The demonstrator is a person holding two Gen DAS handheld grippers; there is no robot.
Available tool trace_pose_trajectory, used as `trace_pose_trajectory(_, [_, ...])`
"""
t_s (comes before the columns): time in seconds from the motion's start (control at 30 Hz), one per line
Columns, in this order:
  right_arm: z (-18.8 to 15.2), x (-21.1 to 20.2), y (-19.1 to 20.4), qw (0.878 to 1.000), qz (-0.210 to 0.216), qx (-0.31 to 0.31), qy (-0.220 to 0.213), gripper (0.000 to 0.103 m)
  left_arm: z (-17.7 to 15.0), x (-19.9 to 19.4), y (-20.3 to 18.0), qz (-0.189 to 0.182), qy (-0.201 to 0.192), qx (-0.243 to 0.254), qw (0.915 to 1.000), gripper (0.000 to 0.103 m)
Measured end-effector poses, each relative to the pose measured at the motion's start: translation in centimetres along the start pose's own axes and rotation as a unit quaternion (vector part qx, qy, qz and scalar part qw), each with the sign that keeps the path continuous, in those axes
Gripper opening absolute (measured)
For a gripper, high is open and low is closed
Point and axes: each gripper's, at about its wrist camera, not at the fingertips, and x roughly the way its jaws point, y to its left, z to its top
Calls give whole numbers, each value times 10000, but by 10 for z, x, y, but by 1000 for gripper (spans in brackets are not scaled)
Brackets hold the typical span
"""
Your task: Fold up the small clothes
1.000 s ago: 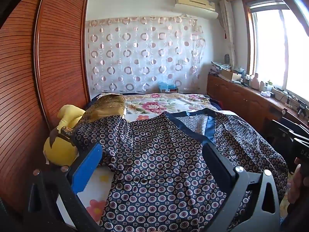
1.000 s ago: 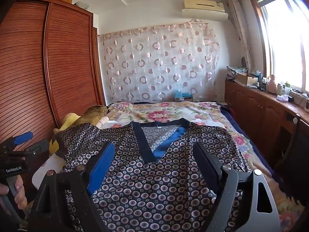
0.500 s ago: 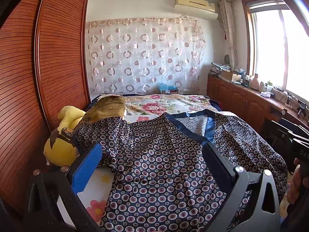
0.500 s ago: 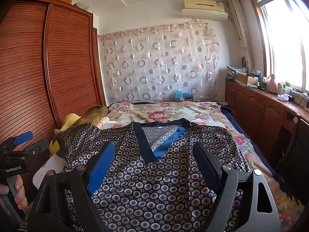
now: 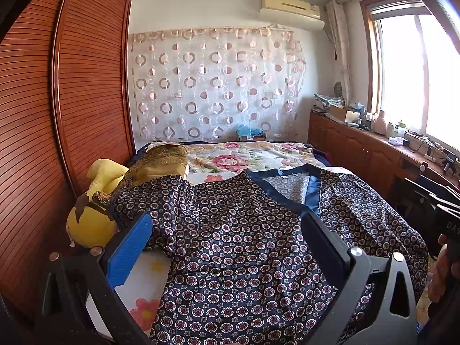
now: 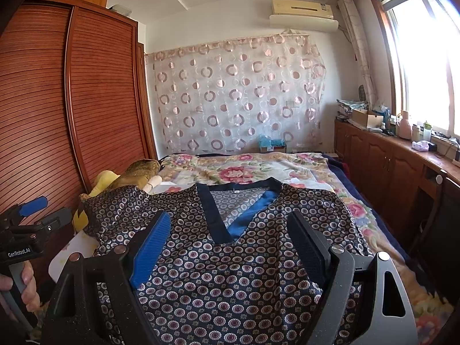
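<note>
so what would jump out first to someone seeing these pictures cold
The dark patterned shirt spread flat across the near end of the bed, its blue V-neck collar pointing toward the camera, with both grippers, left gripper and right gripper, open above it. Next, the yellow plush toy wedged at the bed's left edge against the tall red-brown wardrobe, and the circle-patterned curtain on the far wall.

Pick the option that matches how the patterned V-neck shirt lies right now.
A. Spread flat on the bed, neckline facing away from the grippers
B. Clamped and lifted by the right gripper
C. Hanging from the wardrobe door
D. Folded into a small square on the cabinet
A: the patterned V-neck shirt lies spread out on the bed, collar at the far end, with both grippers open above it.
</note>
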Motion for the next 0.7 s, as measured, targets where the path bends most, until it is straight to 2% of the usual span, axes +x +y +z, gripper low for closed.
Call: trace_pose_trajectory(0.7, [1,-2,1,10000,-3,-27,4,84,3,-6,0,16,-64,26,10000,103])
